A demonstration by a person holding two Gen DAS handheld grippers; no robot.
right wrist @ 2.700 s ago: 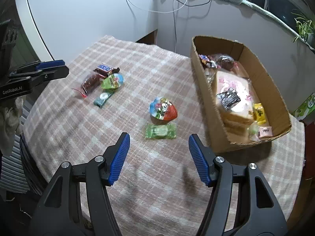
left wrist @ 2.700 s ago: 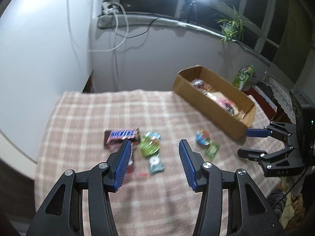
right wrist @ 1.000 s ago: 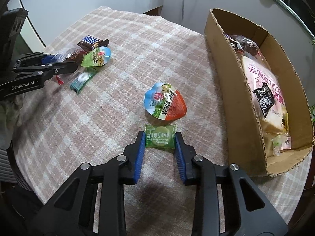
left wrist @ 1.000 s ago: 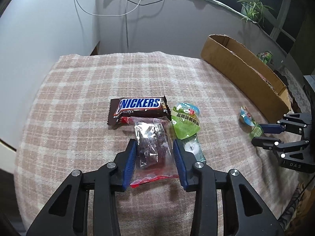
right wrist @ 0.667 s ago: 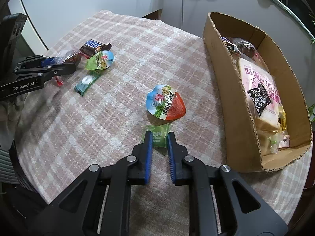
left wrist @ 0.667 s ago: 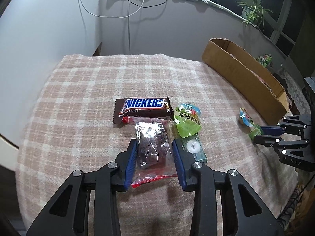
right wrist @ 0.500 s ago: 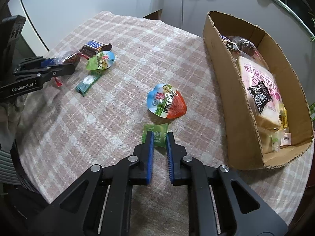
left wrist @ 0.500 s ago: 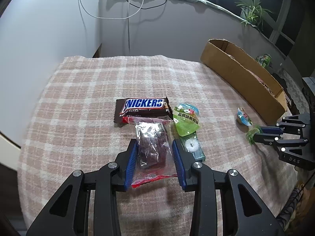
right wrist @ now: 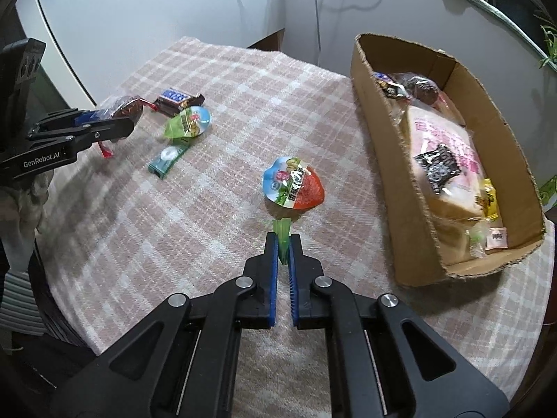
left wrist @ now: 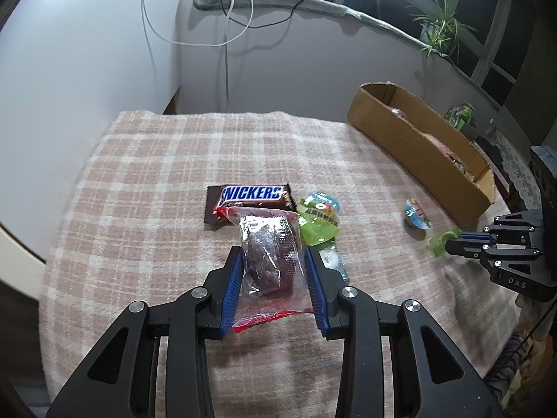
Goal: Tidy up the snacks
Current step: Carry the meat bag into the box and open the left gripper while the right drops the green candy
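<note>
The left gripper (left wrist: 273,284) is clenched on a clear red-edged packet (left wrist: 269,261) of something dark, its blue pads pressing the two long sides, and the packet looks lifted just off the checked surface (left wrist: 156,181), its far end overlapping the Snickers bar (left wrist: 250,196). The right gripper (right wrist: 282,244) is pinched almost closed on a small green candy wrapper (right wrist: 282,231), which stands on edge between the pads just near of the red-and-blue jelly cup (right wrist: 292,184). Both held things appear light and soft: the film of the packet crinkles and bulges between the pads, so a hold across its filled middle seems safer than one on the thin sealed ends, which would likely slide or fold. The green wrapper is thin and probably slippery; it is held by one end only, so it may swing or slip out if jerked. The cardboard box (right wrist: 379,160) at the right of the surface already holds a pink bread bag (right wrist: 449,153) and other packets, and seems to be where the snacks go, with free room mostly above the bread. A green jelly cup (right wrist: 188,123) and a teal mint pack (right wrist: 169,158) lie on the surface beside the left gripper; the cups look stiffer, with smooth domed lids best taken across the rim.
</note>
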